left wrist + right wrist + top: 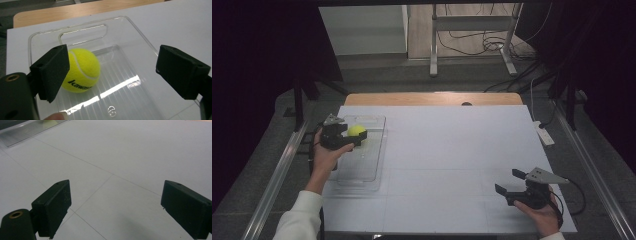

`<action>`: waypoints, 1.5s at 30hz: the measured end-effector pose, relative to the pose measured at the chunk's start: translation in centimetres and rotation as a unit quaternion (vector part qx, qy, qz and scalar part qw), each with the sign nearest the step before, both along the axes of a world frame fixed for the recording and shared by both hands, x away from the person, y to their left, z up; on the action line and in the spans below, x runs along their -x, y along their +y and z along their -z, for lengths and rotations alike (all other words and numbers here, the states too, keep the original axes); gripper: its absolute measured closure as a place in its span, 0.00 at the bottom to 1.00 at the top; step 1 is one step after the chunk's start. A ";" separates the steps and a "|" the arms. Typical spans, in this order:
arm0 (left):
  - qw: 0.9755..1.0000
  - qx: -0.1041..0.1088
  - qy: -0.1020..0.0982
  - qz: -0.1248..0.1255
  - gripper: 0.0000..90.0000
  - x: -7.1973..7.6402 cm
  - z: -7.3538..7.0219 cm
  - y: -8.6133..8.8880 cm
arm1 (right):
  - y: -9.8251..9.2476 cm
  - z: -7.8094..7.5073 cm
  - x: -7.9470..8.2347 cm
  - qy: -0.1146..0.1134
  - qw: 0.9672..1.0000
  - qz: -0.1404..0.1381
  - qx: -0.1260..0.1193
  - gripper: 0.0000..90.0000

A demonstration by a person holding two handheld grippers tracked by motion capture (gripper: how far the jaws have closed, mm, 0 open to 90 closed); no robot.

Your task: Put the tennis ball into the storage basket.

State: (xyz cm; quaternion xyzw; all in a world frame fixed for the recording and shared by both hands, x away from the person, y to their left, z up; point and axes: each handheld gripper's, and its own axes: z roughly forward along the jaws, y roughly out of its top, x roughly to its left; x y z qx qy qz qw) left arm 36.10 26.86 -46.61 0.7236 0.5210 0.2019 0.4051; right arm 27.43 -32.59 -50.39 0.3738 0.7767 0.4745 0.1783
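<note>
A lab: dark curtains point(257, 60), floor cables point(472, 42), a white-topped table point(452, 150).

Ball in tray at our left tongs, right tongs well apart.

We see the ball point(81, 70) in the tray point(140, 37) on the counter point(452, 145), beside one jaw of our left tongs point(111, 72); our right tongs point(511, 182) sit over the near right counter.

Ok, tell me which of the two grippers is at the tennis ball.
The left gripper: it hangs open over the clear tray with the tennis ball beside one jaw. The right gripper is open above bare white table.
</note>
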 end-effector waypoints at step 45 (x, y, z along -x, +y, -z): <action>0.995 0.010 -0.028 0.095 0.13 11.3 2.5 -4.2 | -0.2 -0.1 0.0 -0.005 1.000 0.005 0.000 0.11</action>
